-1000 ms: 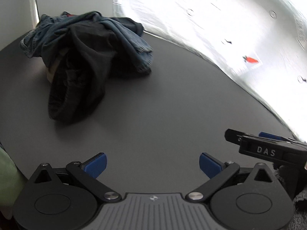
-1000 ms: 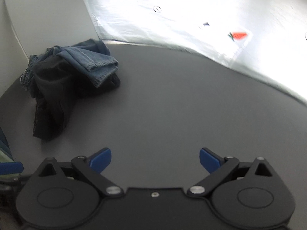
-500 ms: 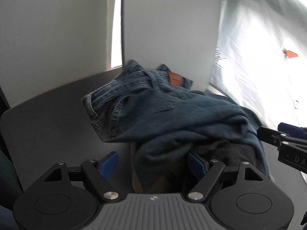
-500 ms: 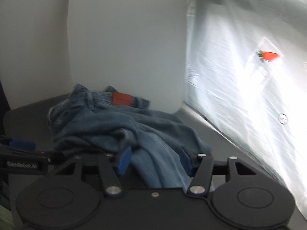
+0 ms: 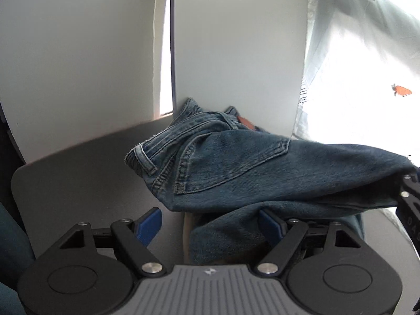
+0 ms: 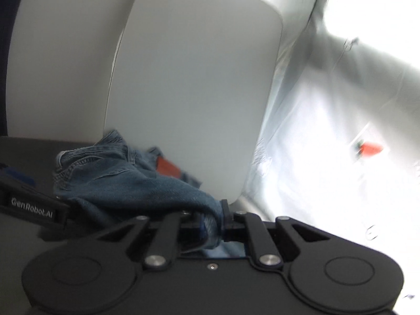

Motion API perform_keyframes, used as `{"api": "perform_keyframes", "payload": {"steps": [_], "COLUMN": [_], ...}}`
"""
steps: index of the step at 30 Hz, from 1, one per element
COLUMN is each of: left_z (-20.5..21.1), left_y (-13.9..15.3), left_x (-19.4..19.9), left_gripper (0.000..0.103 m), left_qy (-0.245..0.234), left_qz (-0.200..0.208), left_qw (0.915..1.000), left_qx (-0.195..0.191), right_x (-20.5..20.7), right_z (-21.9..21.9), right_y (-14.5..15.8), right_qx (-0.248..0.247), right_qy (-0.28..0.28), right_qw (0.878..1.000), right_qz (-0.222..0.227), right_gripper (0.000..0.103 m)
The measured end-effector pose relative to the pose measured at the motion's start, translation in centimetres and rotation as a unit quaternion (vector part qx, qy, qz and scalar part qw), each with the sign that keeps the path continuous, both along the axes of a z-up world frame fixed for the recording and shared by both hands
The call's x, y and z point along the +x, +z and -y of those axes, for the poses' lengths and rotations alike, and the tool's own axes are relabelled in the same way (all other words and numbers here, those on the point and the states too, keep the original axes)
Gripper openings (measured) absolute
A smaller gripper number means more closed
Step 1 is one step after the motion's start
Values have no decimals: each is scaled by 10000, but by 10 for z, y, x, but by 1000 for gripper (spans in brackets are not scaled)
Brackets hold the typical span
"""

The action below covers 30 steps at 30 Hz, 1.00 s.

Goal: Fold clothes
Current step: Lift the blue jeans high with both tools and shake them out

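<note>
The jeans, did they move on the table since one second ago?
Yes. The jeans, then under dark clothing in a heap, are now stretched rightward from the white panel, one end pinched in the right claw.

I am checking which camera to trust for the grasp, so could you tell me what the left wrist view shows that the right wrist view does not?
Only the left wrist view shows the left gripper with its blue pads apart, denim lying between them unpinched, plus the jeans' back pocket and a tan fabric under the denim. Only the right wrist view shows the right gripper, its jaws closing on a bunched fold of denim. Both show the jeans, their orange waistband patch, the dark table and the white panels behind.
</note>
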<state>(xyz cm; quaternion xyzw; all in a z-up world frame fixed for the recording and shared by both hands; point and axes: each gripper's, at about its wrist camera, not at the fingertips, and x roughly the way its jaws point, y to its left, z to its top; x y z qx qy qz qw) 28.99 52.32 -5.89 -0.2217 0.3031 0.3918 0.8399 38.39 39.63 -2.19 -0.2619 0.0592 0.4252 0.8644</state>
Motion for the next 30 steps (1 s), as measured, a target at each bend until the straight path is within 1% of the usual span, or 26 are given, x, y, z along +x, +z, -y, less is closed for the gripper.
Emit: {"api": "perform_keyframes", "payload": {"steps": [1,2,4,6,9,11,13,14,15,17,18,20,21,23,25,26,28,30], "left_z": [14,28,62,106,184,241,292,319,346,396,424,470,492,539,573,588,606,608], "left_y": [11,20,42,65,93,108,116,121,125,131,129,132,132,127,120,116,111,110], "left_x": [-2,-5,-12,-21,-35,-44,-50,-53,-57,-64,-66,-75,-79,-91,-101,-106,-115,-125], "left_gripper": [81,81,86,89,90,90,90,90,90,90,90,91,92,93,93,93,93,93], "left_qy": [-81,-196,-535,-903,-1444,-1786,-2190,-2433,-2679,-3230,-3577,-4205,-4514,-5168,-5543,-5710,-5851,-5963], "left_qz": [109,224,545,878,1207,1337,1409,1475,1549,1809,1983,2233,2348,2482,2454,2435,2370,2444], "left_qw": [9999,9994,9965,9908,9783,9682,9568,9493,9410,9190,9038,8742,8572,8179,7944,7833,7752,7646], "left_qx": [105,191,339,505,863,1131,1293,1335,1370,1355,1259,956,792,488,377,324,246,115], "right_x": [-11,-19,-29,-44,-75,-99,-124,-135,-145,-160,-167,-175,-178,-180,-181,-184,-190,-197], "right_z": [16,35,78,125,198,259,318,346,374,419,440,477,495,532,564,577,596,608], "right_y": [12,26,60,93,132,159,184,196,208,223,229,237,240,244,244,242,239,236], "right_qx": [129,301,730,1172,1666,2044,2370,2523,2665,2747,2755,2658,2590,2573,2568,2545,2526,2488], "right_qy": [-128,-275,-603,-904,-1310,-1557,-1826,-1909,-1957,-2082,-2150,-2270,-2327,-2495,-2773,-2893,-3039,-3154], "right_qw": [9989,9966,9902,9801,9578,9377,9148,9072,9022,8952,8922,8935,8953,9001,8975,8954,8927,8896], "right_qz": [427,718,1032,1319,1942,2337,2712,2773,2771,2824,2860,2818,2779,2477,2274,2230,2165,2172], "right_gripper": [10,10,10,10,10,10,10,10,10,10,10,10,10,10,10,10,10,10]}}
